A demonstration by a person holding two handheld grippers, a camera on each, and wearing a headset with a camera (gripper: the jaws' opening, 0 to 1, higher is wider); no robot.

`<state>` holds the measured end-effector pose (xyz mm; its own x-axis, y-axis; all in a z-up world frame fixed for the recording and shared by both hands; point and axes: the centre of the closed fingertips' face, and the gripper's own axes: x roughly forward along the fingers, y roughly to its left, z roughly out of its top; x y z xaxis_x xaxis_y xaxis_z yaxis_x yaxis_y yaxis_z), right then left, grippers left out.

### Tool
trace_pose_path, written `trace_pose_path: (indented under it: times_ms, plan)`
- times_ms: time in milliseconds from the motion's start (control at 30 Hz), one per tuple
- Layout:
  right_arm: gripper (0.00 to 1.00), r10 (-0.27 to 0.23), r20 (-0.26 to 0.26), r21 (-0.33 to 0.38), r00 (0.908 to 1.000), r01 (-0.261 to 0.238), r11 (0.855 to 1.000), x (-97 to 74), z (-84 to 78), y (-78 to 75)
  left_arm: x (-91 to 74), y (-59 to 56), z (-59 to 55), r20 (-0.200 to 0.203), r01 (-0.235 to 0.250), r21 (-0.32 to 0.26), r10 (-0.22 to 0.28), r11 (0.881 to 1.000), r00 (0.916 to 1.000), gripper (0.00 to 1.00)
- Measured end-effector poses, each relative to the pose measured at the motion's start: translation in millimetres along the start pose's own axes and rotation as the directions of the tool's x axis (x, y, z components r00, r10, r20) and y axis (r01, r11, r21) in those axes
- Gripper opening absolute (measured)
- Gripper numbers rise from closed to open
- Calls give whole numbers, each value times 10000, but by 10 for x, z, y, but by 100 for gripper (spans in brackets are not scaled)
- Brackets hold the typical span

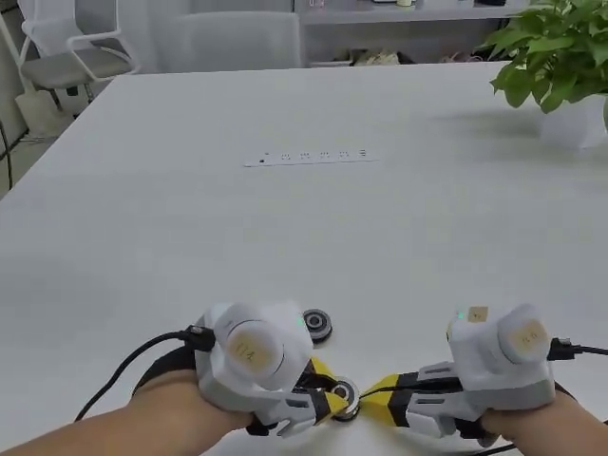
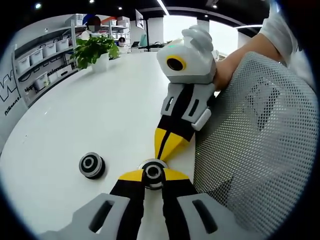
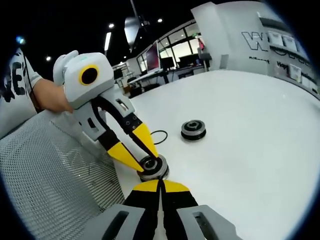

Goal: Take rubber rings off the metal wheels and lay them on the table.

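White table (image 1: 380, 237); left gripper (image 2: 152, 177) grips a wheel (image 2: 153, 171).

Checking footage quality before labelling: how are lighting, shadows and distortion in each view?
Head view: even light, sharp, soft shadow beside the plant. Left gripper view: strong fisheye bending, bright ceiling strips. Right gripper view: same bending, held wheel sharp.

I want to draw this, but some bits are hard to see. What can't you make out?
Head view: the held wheel, mostly hidden between the left tongs and right tongs.
Right gripper view: whether the right tongs pinch its rubber ring; their tips cover it.
Head view: the plant, cut by the edge; the power strip's markings, too small.
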<state>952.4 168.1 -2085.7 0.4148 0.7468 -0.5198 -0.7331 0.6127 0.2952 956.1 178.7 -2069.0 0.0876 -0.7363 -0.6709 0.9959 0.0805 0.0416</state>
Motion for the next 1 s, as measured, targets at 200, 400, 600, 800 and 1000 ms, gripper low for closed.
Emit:
trace_pose_path:
  times_ms: [200, 400, 600, 800, 1000]
  plan:
    - [0, -165, 574, 685, 9982, 126, 9976, -36, 65, -42, 2, 4, -1, 0, 0, 8, 0, 10000, 10000, 8]
    - [0, -98, 990, 1035, 9950, -5, 9946, -62, 124, -19, 4, 5, 2, 5, -12, 22, 12, 10000, 10000, 8]
    - [0, -77, 1066, 915, 9943, -21, 9958, -66, 143, -1, 7, 10, 5, 4, -53, 19, 53, 10000, 10000, 8]
    - [0, -37, 1073, 892, 9942, -60, 9960, -62, 148, -1, 13, 14, 8, -6, -92, 28, 92, 10000, 10000, 8]
    - [0, -20, 1072, 804, 9942, -66, 9967, -63, 154, 8, 15, 15, 9, -65, -117, -16, 116, 9999, 9999, 8]
